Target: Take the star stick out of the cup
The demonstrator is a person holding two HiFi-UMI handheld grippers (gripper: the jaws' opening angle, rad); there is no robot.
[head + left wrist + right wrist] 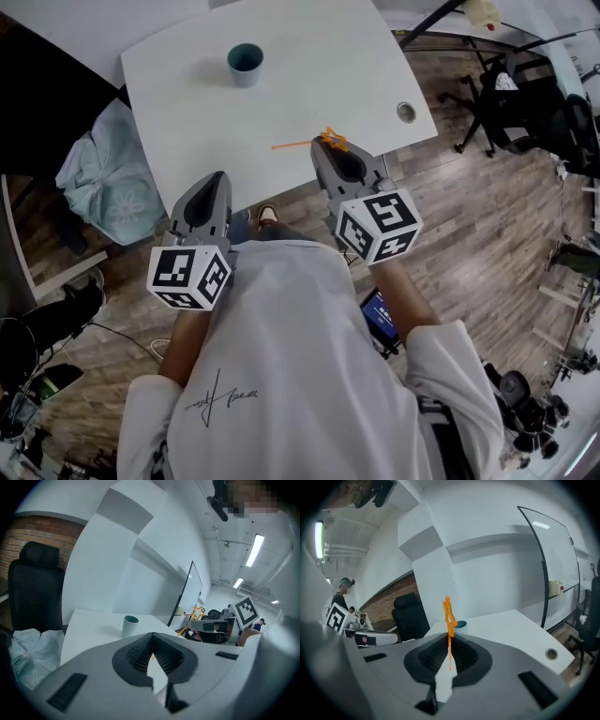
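A teal cup (pixel 245 64) stands upright and empty near the far edge of the white table (pixel 319 75). My right gripper (pixel 330 148) is over the table's near edge, shut on the orange star stick (pixel 300 144). The stick lies level, its star end by the jaws and its thin end pointing left. In the right gripper view the star stick (pixel 449 616) rises from between the closed jaws of that gripper (pixel 450 638), with the cup (pixel 460 625) behind it. My left gripper (pixel 214 180) hangs at the table's front left edge, shut on nothing. The left gripper view has the cup (pixel 130 626) ahead.
A round cable hole (pixel 406 112) sits in the table's right corner. A pale green bag (pixel 108 178) rests on a chair left of the table. Black office chairs (pixel 534 112) stand on the wooden floor at the right. A glass board (pixel 553 573) stands at the table's right.
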